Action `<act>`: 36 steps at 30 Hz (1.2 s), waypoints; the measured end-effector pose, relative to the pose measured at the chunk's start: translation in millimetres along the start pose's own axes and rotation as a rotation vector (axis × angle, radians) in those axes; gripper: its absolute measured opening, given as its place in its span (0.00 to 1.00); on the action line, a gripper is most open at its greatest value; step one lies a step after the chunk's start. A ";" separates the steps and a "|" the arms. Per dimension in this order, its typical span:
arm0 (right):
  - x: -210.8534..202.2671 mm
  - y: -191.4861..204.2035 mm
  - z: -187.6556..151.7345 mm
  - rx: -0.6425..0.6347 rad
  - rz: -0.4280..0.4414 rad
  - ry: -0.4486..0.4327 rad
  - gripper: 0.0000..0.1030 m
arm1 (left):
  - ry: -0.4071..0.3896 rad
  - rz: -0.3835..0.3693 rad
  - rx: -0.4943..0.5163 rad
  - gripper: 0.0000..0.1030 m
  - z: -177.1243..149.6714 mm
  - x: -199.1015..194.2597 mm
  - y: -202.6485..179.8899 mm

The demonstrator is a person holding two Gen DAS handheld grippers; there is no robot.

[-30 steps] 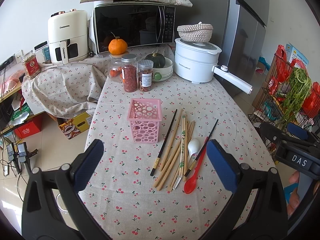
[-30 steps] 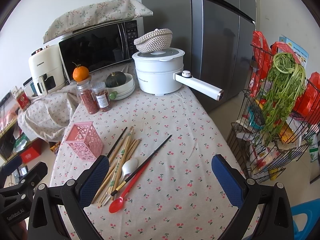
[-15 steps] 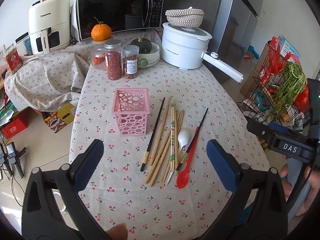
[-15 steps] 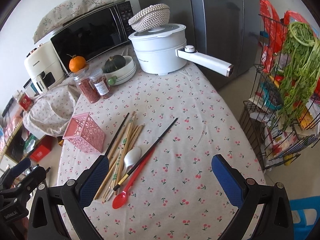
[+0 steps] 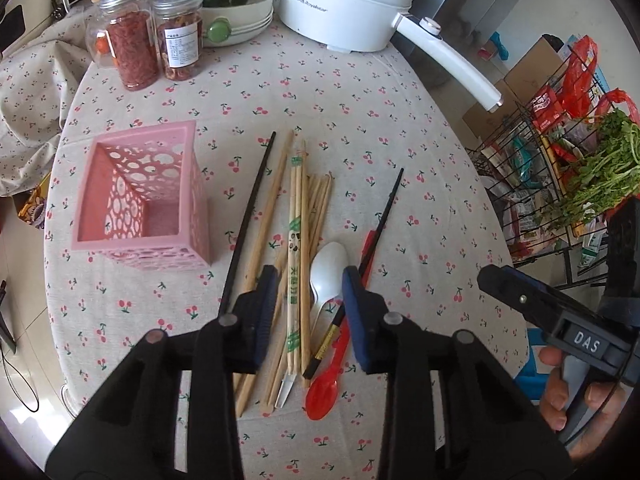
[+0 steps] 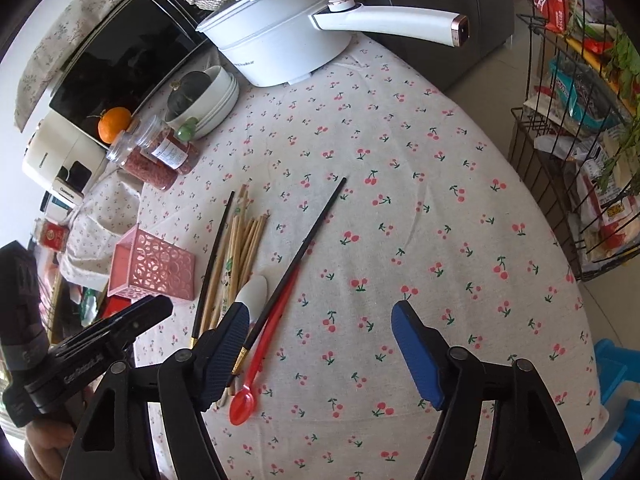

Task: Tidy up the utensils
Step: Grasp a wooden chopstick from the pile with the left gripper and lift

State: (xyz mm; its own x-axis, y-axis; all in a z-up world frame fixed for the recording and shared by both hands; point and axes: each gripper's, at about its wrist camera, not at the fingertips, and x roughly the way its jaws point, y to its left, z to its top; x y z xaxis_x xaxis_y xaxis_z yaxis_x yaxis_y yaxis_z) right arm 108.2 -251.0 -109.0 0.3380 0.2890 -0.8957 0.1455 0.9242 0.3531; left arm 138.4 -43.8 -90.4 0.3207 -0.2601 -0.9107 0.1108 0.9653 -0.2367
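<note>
A pile of wooden chopsticks (image 5: pixel 298 216), two black chopsticks (image 5: pixel 250 216), a white spoon (image 5: pixel 329 265) and a red spoon (image 5: pixel 326 392) lie on the cherry-print tablecloth. An empty pink perforated holder (image 5: pixel 140 200) stands to their left. My left gripper (image 5: pixel 308 292) hovers low over the pile, its jaws narrowed but apart around the wrapped chopsticks and white spoon, gripping nothing. My right gripper (image 6: pixel 320 320) is open and empty, right of the red spoon (image 6: pixel 260 364). The pink holder also shows in the right wrist view (image 6: pixel 154 268).
Two jars (image 5: pixel 156 44), a bowl holding a squash (image 5: pixel 236 4) and a white electric pot (image 5: pixel 348 4) with a long handle stand at the table's far end. A wire rack with greens (image 5: pixel 580 172) stands off the right edge. A microwave (image 6: pixel 120 52) is behind.
My left gripper has dropped and moved in close over the utensil pile, and its jaws have narrowed from wide open. My right gripper has also come lower and nearer the table.
</note>
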 end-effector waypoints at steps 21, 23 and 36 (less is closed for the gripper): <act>9.9 -19.5 14.9 0.041 -0.004 0.023 0.73 | 0.102 0.320 0.053 0.09 48.9 90.1 -8.9; 11.9 -17.8 14.8 0.036 -0.005 0.027 0.73 | 0.111 0.314 0.051 0.09 49.2 91.8 -8.0; 17.2 -17.8 14.6 0.039 -0.014 0.030 0.73 | 0.067 0.208 0.042 0.08 45.7 81.1 0.2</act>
State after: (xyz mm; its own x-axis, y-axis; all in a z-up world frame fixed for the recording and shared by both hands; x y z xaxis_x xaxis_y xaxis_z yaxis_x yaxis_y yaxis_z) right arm 125.0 -266.1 -126.8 0.3081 0.2837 -0.9081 0.1861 0.9181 0.3499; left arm 207.4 -65.8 -148.8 0.2774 -0.0517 -0.9594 0.0887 0.9957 -0.0280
